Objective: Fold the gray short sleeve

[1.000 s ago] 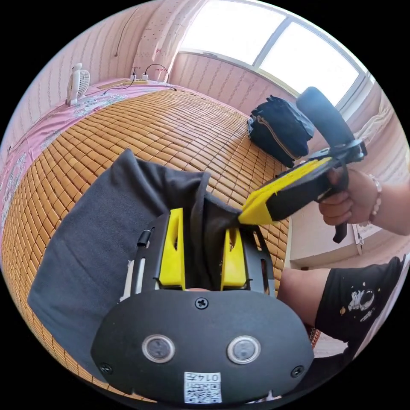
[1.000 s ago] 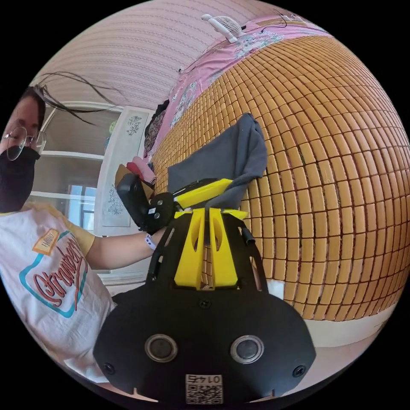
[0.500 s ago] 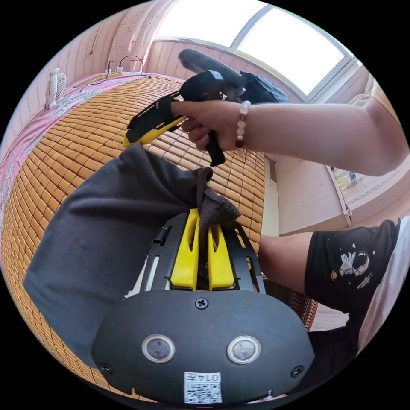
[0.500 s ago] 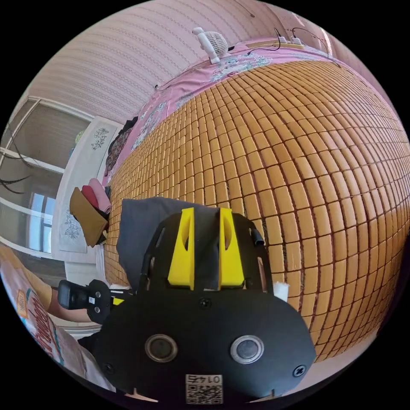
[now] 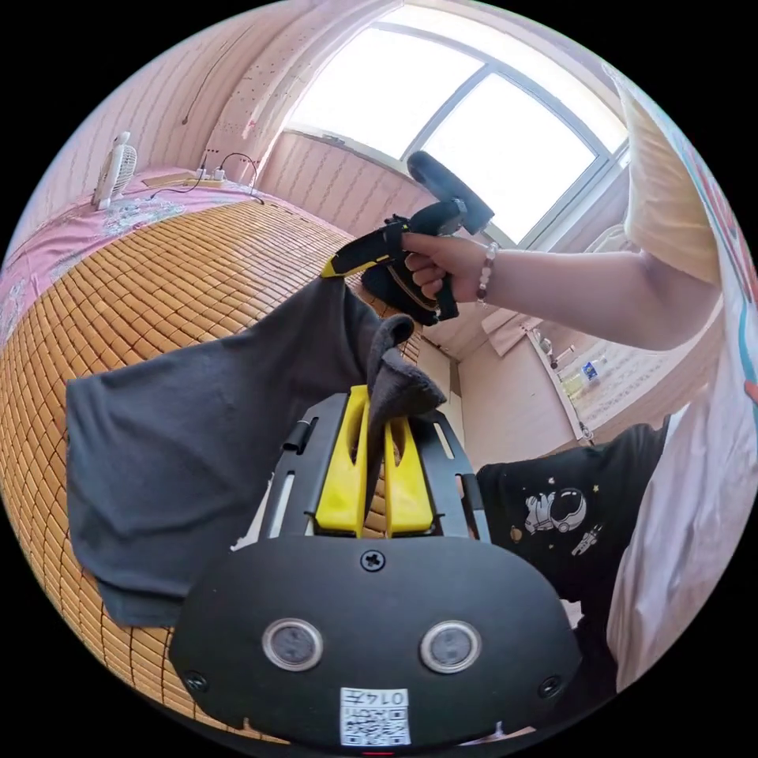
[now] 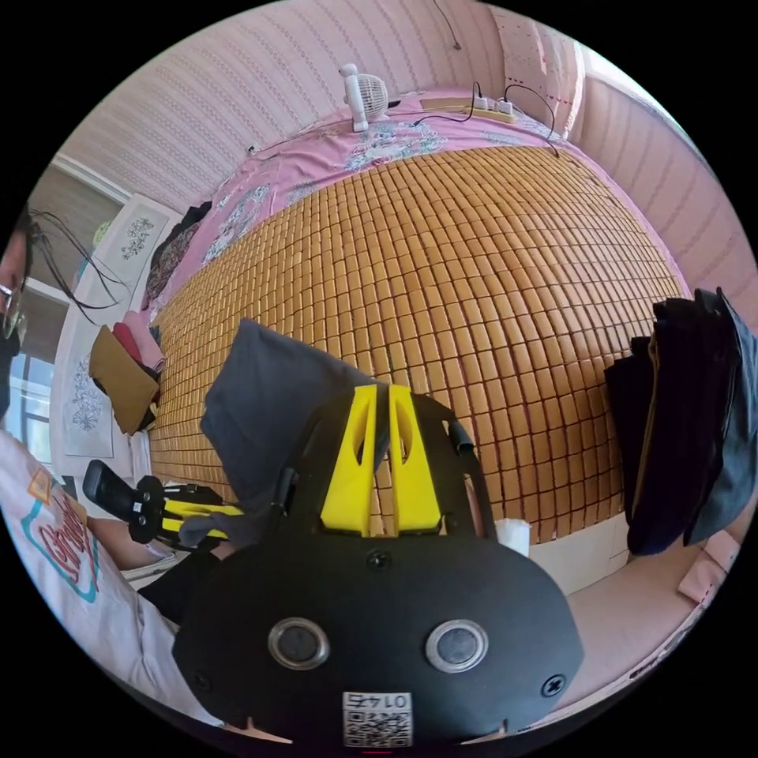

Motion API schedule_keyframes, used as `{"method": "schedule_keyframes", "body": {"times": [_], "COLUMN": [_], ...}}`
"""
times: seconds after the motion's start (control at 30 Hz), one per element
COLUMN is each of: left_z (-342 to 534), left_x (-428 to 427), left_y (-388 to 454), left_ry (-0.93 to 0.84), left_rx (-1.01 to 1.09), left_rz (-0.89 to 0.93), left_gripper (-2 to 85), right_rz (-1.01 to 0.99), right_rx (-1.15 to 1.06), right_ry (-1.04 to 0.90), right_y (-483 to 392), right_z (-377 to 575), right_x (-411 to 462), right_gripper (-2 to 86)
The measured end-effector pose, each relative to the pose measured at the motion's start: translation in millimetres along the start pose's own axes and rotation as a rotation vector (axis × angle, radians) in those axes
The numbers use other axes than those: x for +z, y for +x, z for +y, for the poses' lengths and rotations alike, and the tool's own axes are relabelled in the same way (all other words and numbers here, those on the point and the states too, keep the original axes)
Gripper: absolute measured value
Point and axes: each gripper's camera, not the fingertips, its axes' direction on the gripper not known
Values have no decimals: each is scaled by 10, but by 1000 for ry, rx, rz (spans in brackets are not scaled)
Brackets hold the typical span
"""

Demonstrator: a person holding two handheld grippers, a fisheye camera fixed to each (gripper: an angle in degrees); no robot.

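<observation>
While the gray short sleeve (image 5: 205,442) hangs lifted over the bamboo mat (image 5: 134,276) of the bed, the left tongs (image 5: 376,414) stand with their yellow jaws pressed together on a bunched corner of the cloth, which spills out just above the tips. Up and to the right in the left gripper view, the right tongs (image 5: 330,270) meet another edge of the same garment, held in a hand (image 5: 434,264) with a beaded bracelet at the wrist. From the right gripper view, the right tongs (image 6: 381,395) show both jaws closed on a thin fold of the gray short sleeve (image 6: 268,403), which spreads to the left of them above the mat (image 6: 474,260). Lower left in that view, the left tongs (image 6: 225,517) grip the cloth's other end. A stack of dark folded clothes (image 6: 679,426) sits at the mat's right edge, and a small white fan (image 6: 365,95) stands on the pink sheet (image 6: 316,170) near the wall.
</observation>
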Motion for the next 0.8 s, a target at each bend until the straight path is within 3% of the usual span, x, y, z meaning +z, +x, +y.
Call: {"method": "schedule_keyframes", "body": {"times": [0.2, 0.37, 0.53, 0.8], "left_z": [210, 730, 1278, 1361], "left_x": [-754, -1403, -1510, -1544], "left_y": [-311, -950, -1371, -1382], "left_ry": [122, 176, 153, 227], "left_rx": [-185, -574, -890, -986], "left_rz": [-121, -327, -347, -376], "left_gripper": [9, 96, 120, 122], "right_rz": [-189, -426, -269, 28], "right_rx": [-203, -331, -372, -588], "right_ry": [-12, 30, -137, -146], "right_y": [-588, -1333, -1697, -2158], "right_z": [-339, -792, -871, -637], "right_x": [-85, 457, 1310, 1696], "right_gripper": [31, 76, 103, 134]}}
